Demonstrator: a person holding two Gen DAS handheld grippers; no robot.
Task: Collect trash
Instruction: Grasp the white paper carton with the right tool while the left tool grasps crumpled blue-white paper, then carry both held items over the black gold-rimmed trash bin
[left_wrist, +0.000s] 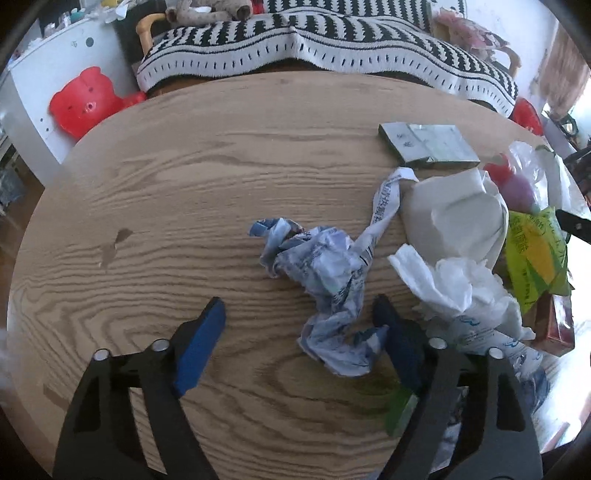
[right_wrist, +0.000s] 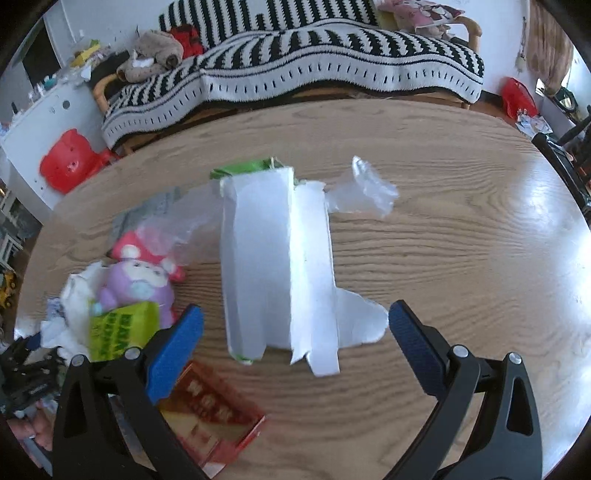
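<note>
the left gripper (left_wrist: 297, 325) is standing partly open over the wooden table (left_wrist: 166, 192), its blue pads apart and pressing on nothing, though the crumpled blue-and-white wrapper (left_wrist: 325, 280) is lying right between them, nearer the right-hand pad, with its lower tail touching or nearly touching that pad. a long printed strip of the same wrapper is trailing away ahead and to the right of the claw, toward a creased white paper bag (left_wrist: 454, 214). just right of the claw a wad of white tissue (left_wrist: 461, 284) is spreading out, and farther ahead a flat grey box (left_wrist: 428, 146) is lying. the wrapper is looking thin, light and soft, likely to crush and spring rather than resist, so the bunched middle is probably the best place to pinch, not the loose strip, which could slip out. the right gripper (right_wrist: 295, 325) is gaping wide and holding nothing, with a torn white carton (right_wrist: 277, 266) lying flat just ahead between its pads. that carton seems light but stiffer, and a pinch across its folded ridge is probably surer than one on the ragged flap. a red box (right_wrist: 210, 413) is sitting beneath its left pad, a plush toy (right_wrist: 140, 280) and a green packet (right_wrist: 118, 328) to the left of that.
</note>
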